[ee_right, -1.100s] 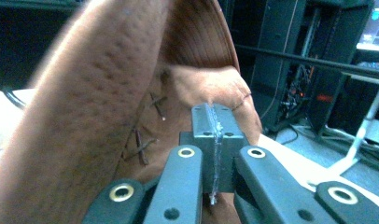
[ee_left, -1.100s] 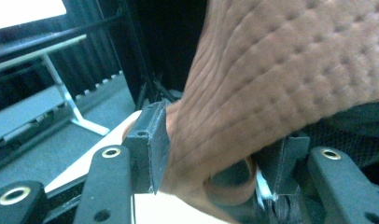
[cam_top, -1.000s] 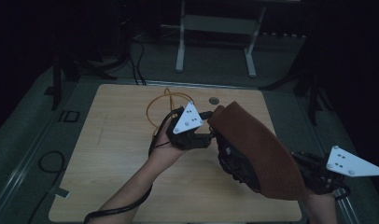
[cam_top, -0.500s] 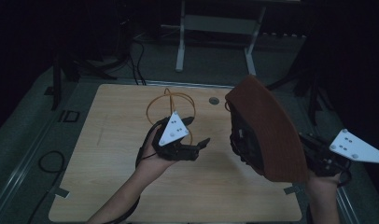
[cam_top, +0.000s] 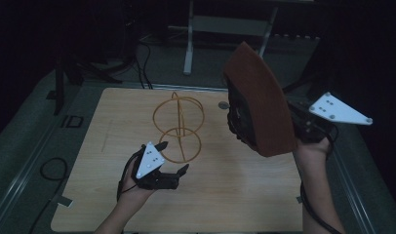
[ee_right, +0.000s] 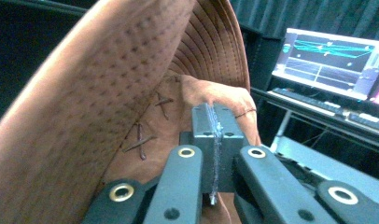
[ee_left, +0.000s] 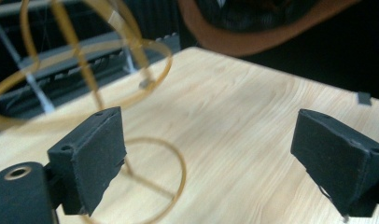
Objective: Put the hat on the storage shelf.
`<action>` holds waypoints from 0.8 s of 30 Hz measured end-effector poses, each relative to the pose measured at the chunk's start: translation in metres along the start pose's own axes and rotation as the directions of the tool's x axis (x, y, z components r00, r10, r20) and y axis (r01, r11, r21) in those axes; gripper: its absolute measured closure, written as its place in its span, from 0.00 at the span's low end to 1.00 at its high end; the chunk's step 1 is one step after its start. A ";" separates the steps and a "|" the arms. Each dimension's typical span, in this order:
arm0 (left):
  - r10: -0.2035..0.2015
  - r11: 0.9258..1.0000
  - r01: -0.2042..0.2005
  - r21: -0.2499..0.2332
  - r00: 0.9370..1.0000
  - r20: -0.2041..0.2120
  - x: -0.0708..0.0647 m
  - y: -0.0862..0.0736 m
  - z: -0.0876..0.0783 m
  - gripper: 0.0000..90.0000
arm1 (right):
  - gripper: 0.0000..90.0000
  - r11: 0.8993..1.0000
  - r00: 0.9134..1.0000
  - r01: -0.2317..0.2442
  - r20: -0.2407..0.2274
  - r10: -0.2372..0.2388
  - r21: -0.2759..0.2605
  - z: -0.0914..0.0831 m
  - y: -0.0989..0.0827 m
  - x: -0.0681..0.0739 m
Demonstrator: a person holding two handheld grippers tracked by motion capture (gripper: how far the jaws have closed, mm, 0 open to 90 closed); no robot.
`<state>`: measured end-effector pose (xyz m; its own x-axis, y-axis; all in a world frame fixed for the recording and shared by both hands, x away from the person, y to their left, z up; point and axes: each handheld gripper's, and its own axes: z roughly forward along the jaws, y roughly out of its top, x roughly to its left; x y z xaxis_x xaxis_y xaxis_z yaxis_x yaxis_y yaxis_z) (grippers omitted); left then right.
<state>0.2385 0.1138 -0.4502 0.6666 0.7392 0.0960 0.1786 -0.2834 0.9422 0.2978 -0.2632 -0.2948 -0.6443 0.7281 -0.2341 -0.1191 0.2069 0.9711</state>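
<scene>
Here, nearest the person, the left hand-held gripper (cam_top: 172,157) sat low over the bench (cam_top: 245,195) with jaws wide apart and empty — drawn back from the hat it had met a second before. Just beyond it stood the wire stand (cam_top: 179,127), bare. Farther right, the right hand-held gripper (ee_right: 214,154) was clamped on the brown hat (cam_top: 259,102), now raised higher and clear of the bench — probably bound for the stand.

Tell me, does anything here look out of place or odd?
Only the brown suede cowboy hat: it hangs in mid-air, tipped on edge, pinched by the right claw instead of resting on the gold wire hat stand. The stand is upright and bare on the wooden table; the left claw is open beside it.
</scene>
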 end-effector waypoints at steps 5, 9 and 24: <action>-0.065 0.998 0.066 0.024 0.997 -0.047 0.010 -0.035 -0.010 0.11 | 1.00 0.999 0.999 0.048 0.017 -0.048 0.021 0.028 0.010 0.007; -0.107 0.993 0.109 0.039 0.992 -0.062 0.015 -0.057 -0.017 0.11 | 1.00 0.997 0.998 0.067 0.010 -0.067 0.026 0.051 0.021 0.013; -0.147 0.988 0.151 0.025 0.981 -0.123 0.025 -0.089 -0.033 0.12 | 1.00 0.979 0.972 0.183 -0.164 -0.166 0.095 0.140 0.044 0.079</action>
<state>0.2155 0.1775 -0.5212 0.5390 0.8423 -0.0046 0.2952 -0.1838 0.9376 0.3479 -0.1051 -0.2769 -0.7306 0.5666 -0.3811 -0.1625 0.3979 0.9029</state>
